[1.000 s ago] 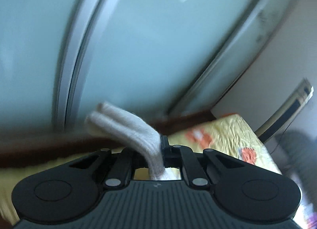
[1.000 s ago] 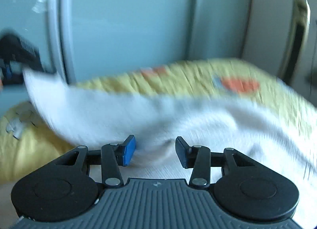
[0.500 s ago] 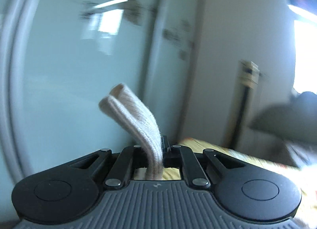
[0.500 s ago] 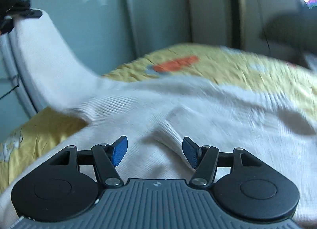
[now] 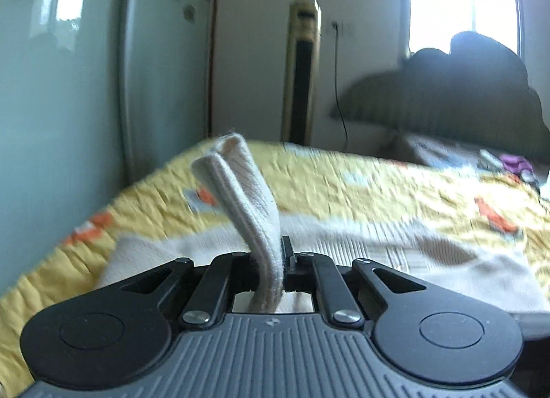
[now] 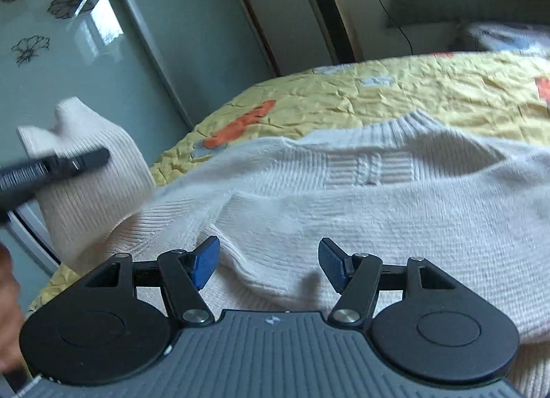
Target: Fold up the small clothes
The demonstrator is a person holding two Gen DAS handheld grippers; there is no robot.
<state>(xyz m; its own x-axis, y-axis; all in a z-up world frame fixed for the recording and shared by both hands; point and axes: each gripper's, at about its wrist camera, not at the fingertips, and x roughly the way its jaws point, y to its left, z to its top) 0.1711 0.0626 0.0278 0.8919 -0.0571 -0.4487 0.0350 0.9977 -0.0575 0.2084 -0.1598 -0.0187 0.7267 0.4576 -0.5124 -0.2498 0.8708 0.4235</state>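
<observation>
Soft cream knitted sweater (image 6: 361,198) spread low across the frame on the crinkly yellow quilt (image 6: 395,95). Left gripper (image 5: 280,267) pinched tight on the ribbed cuff (image 5: 240,191), center frame. Right gripper (image 6: 268,264) wide, holding nothing. Best to lay the sleeve flat across the chest, then let go.

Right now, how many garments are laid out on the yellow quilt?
1: a cream knit sweater spread across the near part of the yellow quilt, with one sleeve lifted at the left. More clothes may lie out of frame.
</observation>
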